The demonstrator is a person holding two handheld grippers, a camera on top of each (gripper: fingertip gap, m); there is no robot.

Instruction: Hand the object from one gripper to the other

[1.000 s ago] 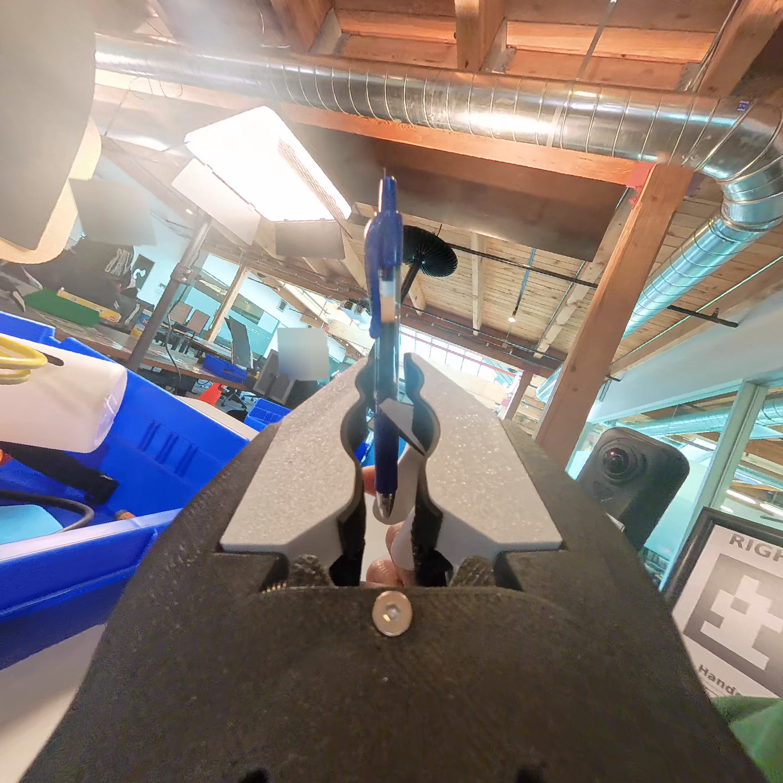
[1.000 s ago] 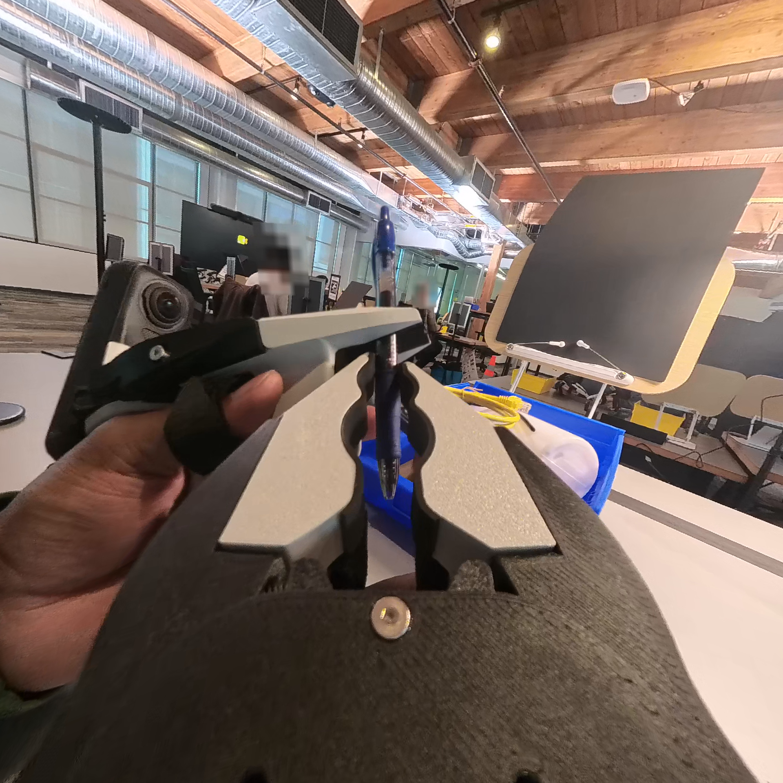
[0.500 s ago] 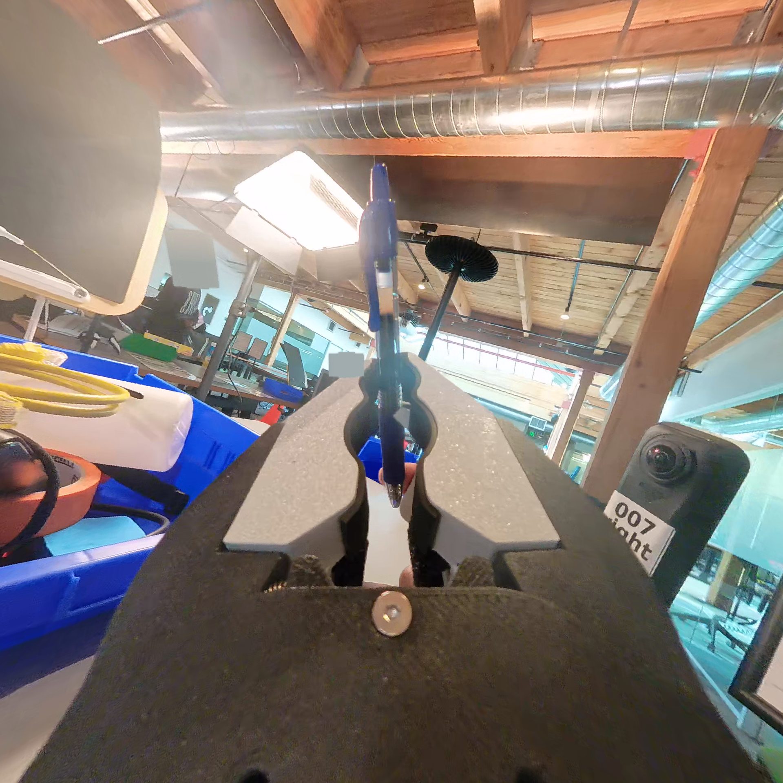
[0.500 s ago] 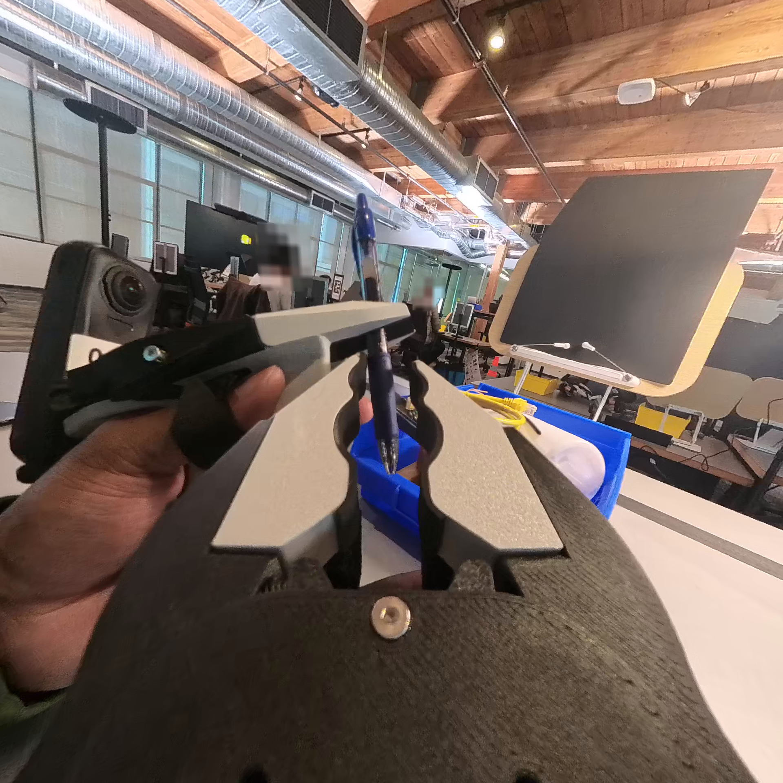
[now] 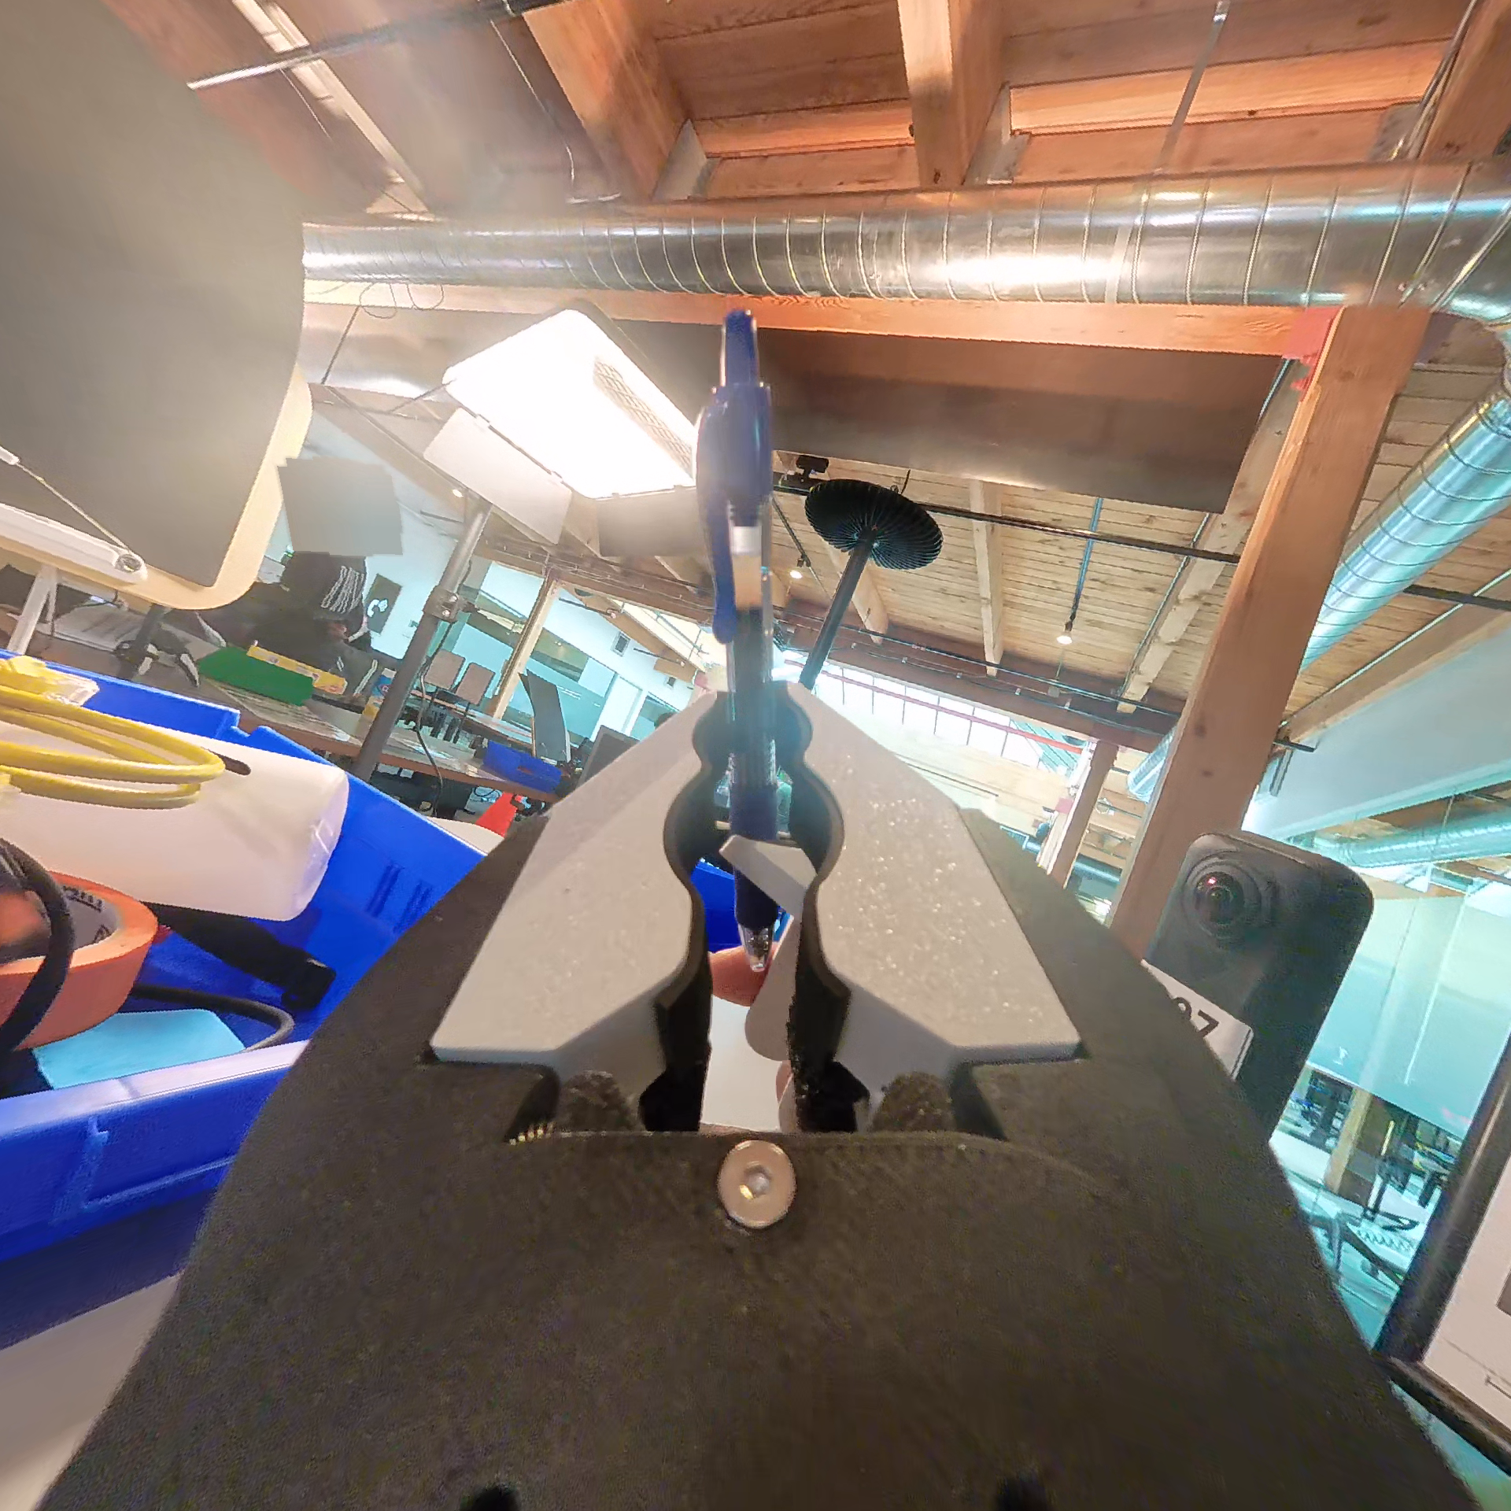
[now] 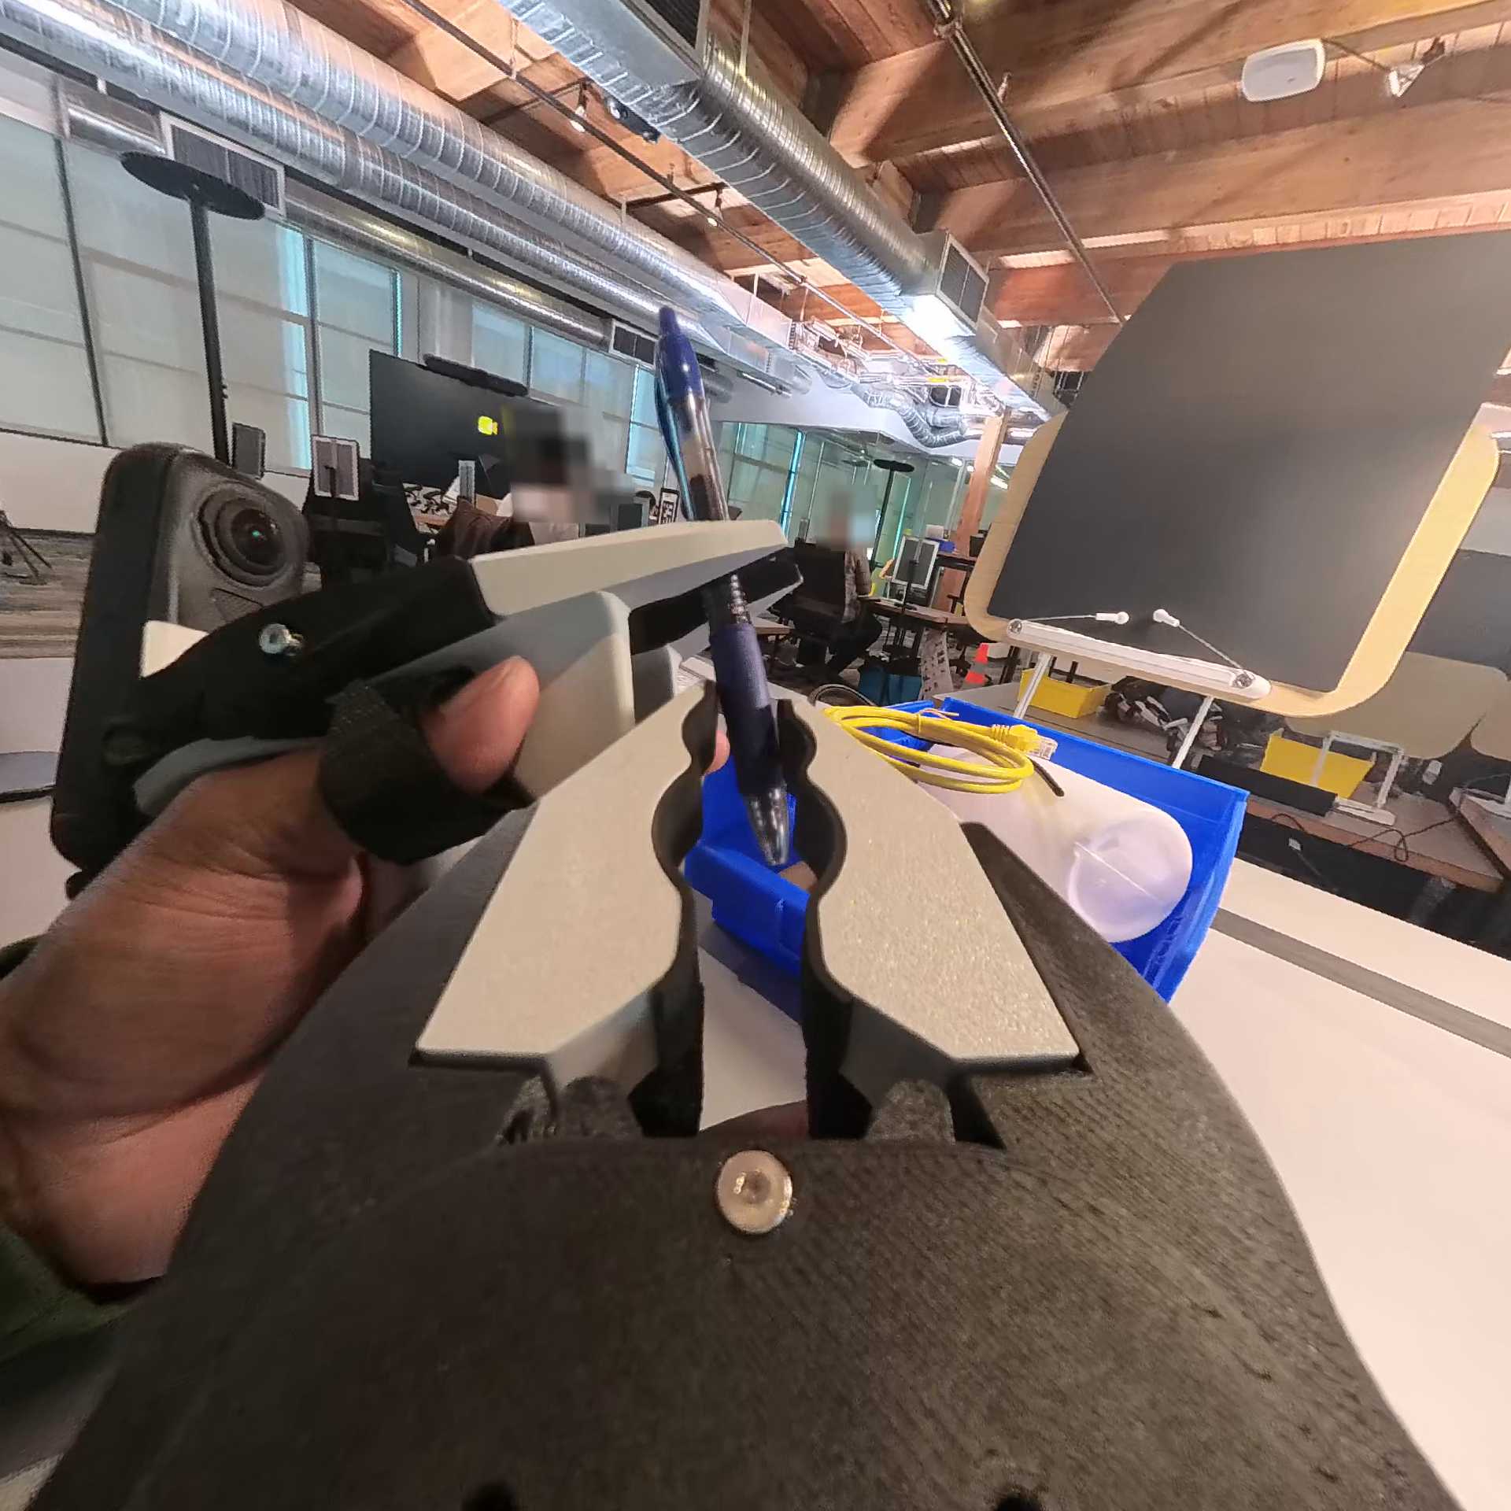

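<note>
Left wrist view: blue pen (image 5: 740, 572), upright with its tip down, pinched at the grip section by the left gripper (image 5: 748, 736), whose grey fingers (image 5: 589, 883) press in on the barrel from both sides. Most of the barrel stands free above the fingertips in open air. Right wrist view: the same pen (image 6: 719, 605) leans slightly left; its tip hangs between the tips of the right gripper (image 6: 742, 719), whose fingers (image 6: 916, 907) stand close beside the barrel; contact cannot be judged. A hand (image 6: 163, 965) carries the left gripper, which enters from the left. Behind, a blue bin (image 6: 1177, 826) sits on the white bench (image 6: 1349, 1104), holding a yellow cable (image 6: 940, 740) and a white bottle (image 6: 1120, 867).
</note>
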